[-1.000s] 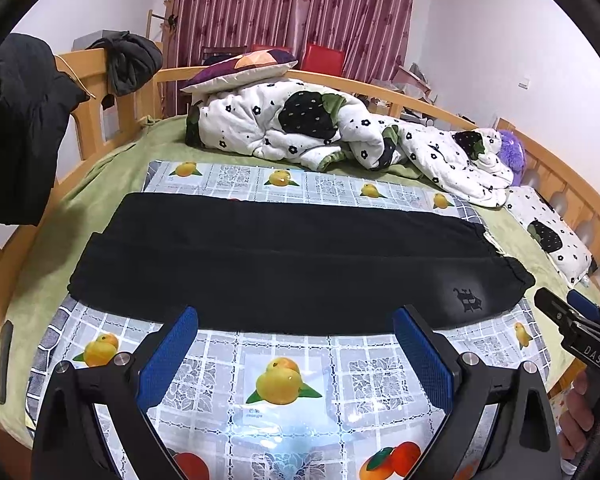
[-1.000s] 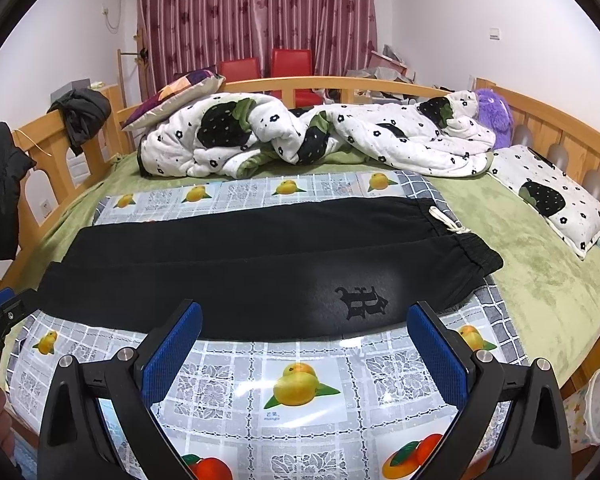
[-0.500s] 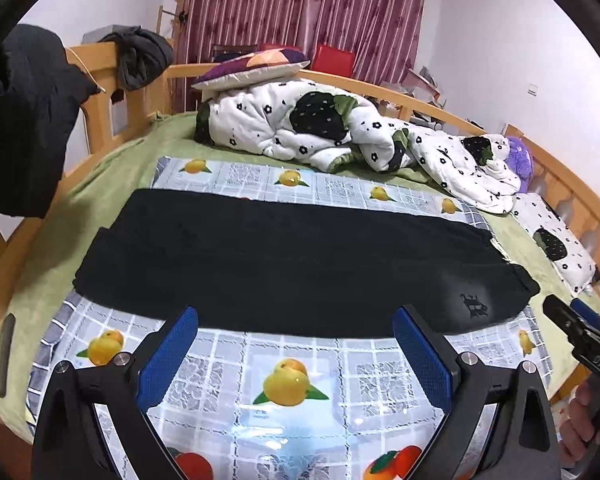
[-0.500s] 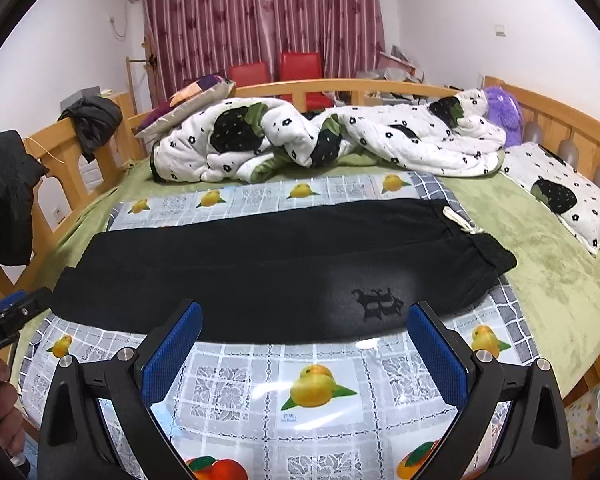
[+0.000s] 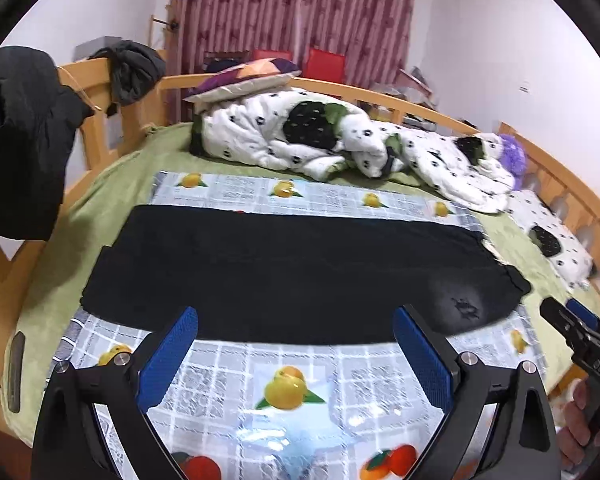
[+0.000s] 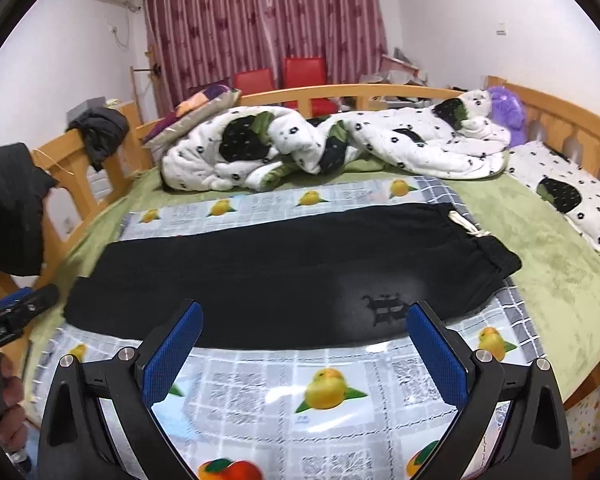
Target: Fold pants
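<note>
Black pants (image 5: 284,272) lie flat on a fruit-print plastic sheet (image 5: 284,392) on the bed, folded lengthwise with one leg over the other, waistband to the right, cuffs to the left. They also show in the right wrist view (image 6: 284,276), with a white drawstring (image 6: 466,226) and a logo (image 6: 384,308). My left gripper (image 5: 296,340) is open and empty above the sheet, short of the pants' near edge. My right gripper (image 6: 304,338) is open and empty, also at the near edge.
A rumpled white flowered quilt (image 5: 340,148) lies along the bed's far side. A pillow (image 6: 564,192) lies at the right. Dark jackets (image 5: 20,140) hang on the wooden rail (image 5: 100,136) at left. Green blanket (image 6: 560,280) surrounds the sheet.
Both grippers have moved slightly forward and higher toward the pants; the view has tilted a little. Both stay open. The pants have not moved.
</note>
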A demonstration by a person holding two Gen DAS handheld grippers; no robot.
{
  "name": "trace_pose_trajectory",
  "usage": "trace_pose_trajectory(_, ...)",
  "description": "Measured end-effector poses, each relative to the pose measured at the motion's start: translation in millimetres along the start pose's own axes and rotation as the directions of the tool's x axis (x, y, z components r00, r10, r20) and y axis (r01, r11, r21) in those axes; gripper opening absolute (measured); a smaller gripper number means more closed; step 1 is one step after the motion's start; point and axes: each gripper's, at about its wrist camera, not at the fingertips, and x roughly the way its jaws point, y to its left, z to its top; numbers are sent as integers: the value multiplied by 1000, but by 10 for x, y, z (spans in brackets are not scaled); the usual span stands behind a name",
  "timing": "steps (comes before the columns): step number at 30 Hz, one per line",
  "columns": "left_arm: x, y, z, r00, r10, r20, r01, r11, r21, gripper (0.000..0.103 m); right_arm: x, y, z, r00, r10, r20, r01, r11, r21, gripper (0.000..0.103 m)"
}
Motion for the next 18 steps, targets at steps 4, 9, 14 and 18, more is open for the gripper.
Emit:
trace_pose_trajectory(4,-204,12,47,999,40,23,-41,998,49,98,-256,-20,104,1000,17,27,-16,1000,-22,101)
trace_pose_trajectory(9,-188,150,171,999,30,26,-30,999,31,98,-393,-148,315,999,28,40,-26,999,-38,101)
trace_pose_trajectory(14,135,419,205,1000,31,1,-31,999,-14,98,-173,-363,410,999,44,23,-44,999,-2,101)
trace_pose_trajectory(18,545,801,75,999,27,-24,-29,995,-98,98,244,-543,340,999,32,-13,-32,999,15,96)
